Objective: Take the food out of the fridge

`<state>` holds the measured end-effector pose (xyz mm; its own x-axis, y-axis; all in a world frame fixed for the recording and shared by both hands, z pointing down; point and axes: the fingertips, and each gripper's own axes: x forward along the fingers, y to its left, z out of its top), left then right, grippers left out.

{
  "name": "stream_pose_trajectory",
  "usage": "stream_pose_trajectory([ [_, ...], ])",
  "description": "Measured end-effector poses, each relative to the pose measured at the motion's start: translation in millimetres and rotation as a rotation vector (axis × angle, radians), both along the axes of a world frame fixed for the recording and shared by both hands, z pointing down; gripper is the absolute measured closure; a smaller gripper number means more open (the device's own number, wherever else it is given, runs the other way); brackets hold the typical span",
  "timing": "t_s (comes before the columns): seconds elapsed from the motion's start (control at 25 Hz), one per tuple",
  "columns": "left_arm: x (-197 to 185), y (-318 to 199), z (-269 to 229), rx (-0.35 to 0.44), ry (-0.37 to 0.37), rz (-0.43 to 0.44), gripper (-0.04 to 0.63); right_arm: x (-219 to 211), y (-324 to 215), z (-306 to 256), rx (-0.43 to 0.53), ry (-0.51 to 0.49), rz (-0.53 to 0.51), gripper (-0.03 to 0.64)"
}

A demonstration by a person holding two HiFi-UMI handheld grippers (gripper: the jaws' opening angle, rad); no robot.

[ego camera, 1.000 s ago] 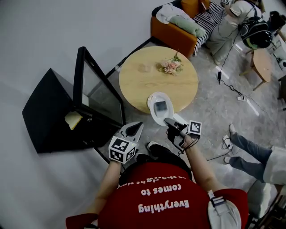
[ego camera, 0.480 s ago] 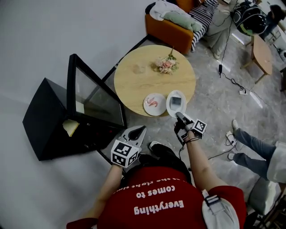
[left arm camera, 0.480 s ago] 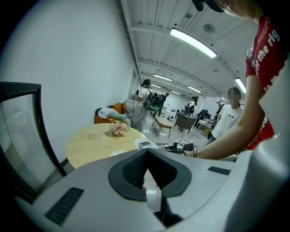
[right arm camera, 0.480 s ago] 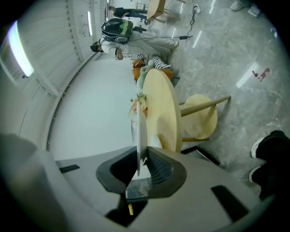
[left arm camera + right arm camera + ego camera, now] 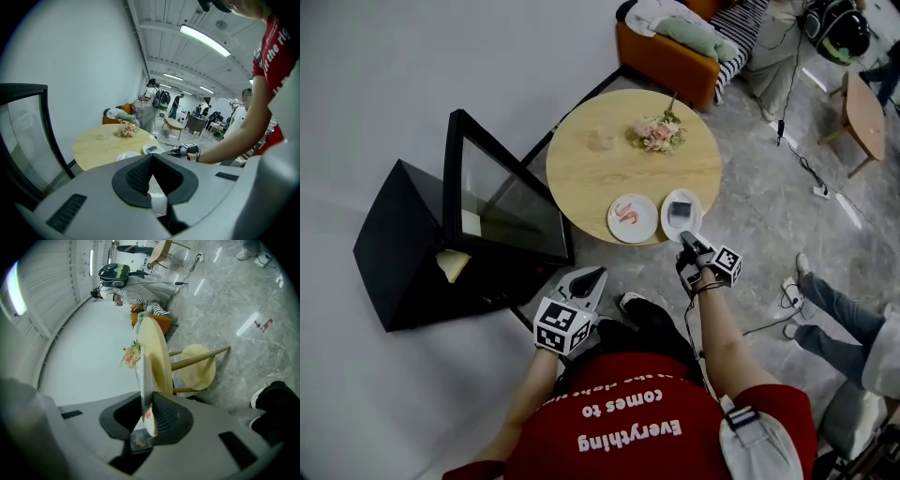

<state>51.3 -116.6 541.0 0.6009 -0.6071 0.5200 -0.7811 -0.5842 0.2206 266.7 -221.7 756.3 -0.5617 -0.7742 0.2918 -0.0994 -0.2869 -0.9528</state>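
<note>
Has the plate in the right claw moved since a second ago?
Yes. The plate, held in the right claw, has shifted right along the round table's near edge and is now beside the pink-food plate.

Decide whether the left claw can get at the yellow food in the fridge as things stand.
Probably yes. The fridge door stands open, the left claw is empty and close to the opening, and nothing seems to lie between it and the yellow food.
</note>
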Motion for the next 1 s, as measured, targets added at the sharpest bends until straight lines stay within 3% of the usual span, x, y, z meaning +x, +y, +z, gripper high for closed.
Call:
stream_pose_trajectory([
  [0.16,-0.1,-1.2,-1.1,0.001,0.002,-0.004,0.589,-2.2,3.2,9.4,-0.06,0.044,-0.025,0.561],
  [0.4,7.8,0.2,-2.9,0.008,0.014,0.017,0.589,3.0,5.2,23.5,-0.228,0.277,-0.122,0.571],
  [0.64,11.1,3.9,-2.4,0.009,0.017,0.041,0.589,4.6,1.6,28.9,-0.283,0.377,-0.154,0.569],
  [0.8,9.2,6.9,-3.3,0.002,0.029,0.043,0.589,6.7,-1.8,26.5,-0.3,0.477,-0.169,0.501],
  [0.88,9.7,9.3,-3.8,0.003,0.032,0.057,0.589,6.6,-2.7,24.0,-0.298,0.478,-0.164,0.45],
  [1.0,11.5,11.7,-5.9,0.017,0.031,0.08,0.589,10.0,-1.2,20.3,-0.304,0.468,-0.144,0.44],
])
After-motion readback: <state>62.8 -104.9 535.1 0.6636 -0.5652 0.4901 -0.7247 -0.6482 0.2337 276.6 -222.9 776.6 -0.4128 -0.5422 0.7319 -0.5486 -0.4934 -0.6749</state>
